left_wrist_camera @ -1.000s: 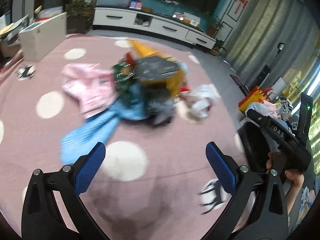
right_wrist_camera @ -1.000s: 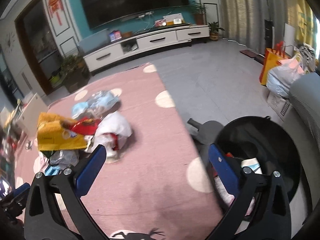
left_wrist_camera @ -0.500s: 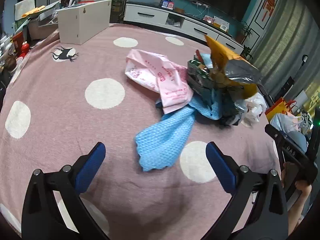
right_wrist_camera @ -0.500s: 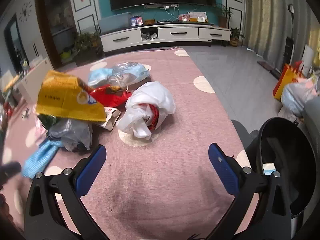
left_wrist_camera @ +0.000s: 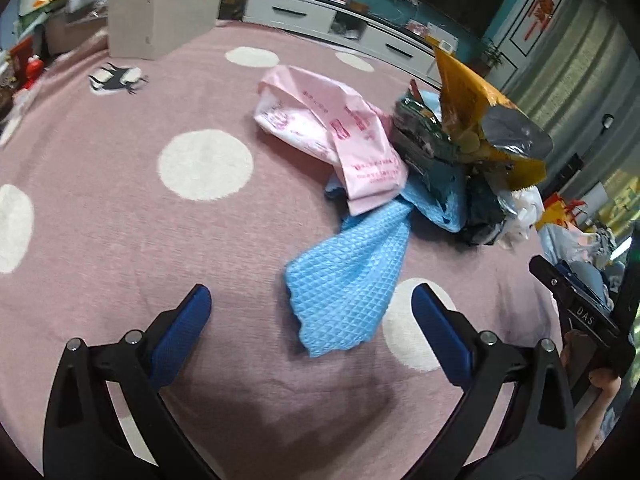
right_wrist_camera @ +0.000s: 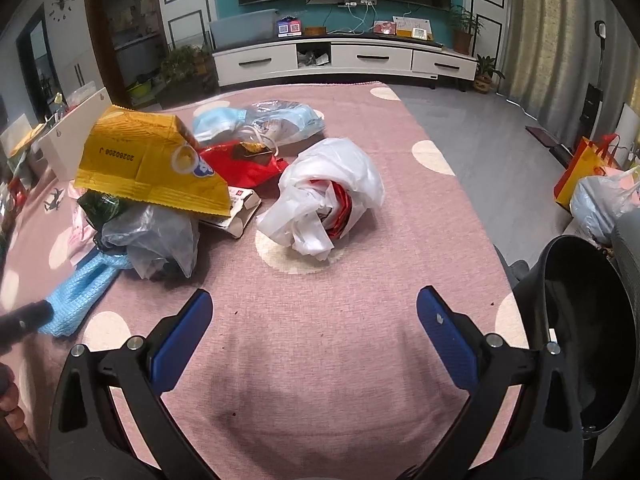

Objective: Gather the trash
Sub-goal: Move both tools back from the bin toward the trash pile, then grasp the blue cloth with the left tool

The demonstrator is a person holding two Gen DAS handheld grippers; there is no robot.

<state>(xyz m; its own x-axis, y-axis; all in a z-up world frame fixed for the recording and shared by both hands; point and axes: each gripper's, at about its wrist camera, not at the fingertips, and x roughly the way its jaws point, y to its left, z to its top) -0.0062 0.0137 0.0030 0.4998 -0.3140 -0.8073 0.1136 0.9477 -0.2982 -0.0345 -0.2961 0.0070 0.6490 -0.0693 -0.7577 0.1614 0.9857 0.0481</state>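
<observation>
While both fingers (left_wrist_camera: 310, 318) (right_wrist_camera: 314, 322) gape empty — waffle-textured blue cloth (left_wrist_camera: 348, 276), crinkled white bag (right_wrist_camera: 324, 196) ahead.

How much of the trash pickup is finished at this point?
Little looks done: the black round bin shows nothing inside from here. Nothing is in hand; left tool and right tool are open and empty. Left: yellow snack bag, white plastic bag, blue mesh cloth, pink plastic bag.
</observation>
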